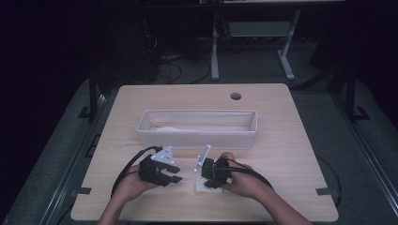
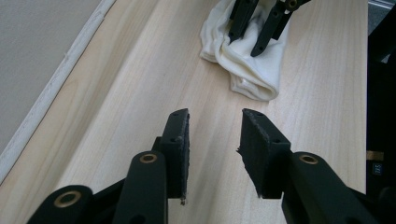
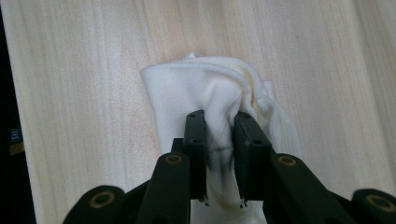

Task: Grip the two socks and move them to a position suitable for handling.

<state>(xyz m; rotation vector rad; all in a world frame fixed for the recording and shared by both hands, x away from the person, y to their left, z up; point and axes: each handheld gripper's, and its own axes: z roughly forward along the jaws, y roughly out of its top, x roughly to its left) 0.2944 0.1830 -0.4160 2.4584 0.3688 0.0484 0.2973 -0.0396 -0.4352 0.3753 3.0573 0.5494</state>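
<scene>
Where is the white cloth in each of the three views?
High view: the cloth lies low and centre-right on the table, under the right claw.
Left gripper view: top, right of centre, beyond the open left claw.
Right gripper view: centre, pinched between the claw's jaws.
Shared landmark: the right claw on the cloth.

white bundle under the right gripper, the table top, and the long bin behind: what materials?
White bundle: soft knit fabric, matte, likely cotton; it creases and bunches where the right gripper pinches a fold.
Table top: pale wood or wood-look laminate, smooth satin; straight grain lines show, can't tell which.
Bin: looks like off-white fabric over stiff walls; matte, with soft edges.
</scene>
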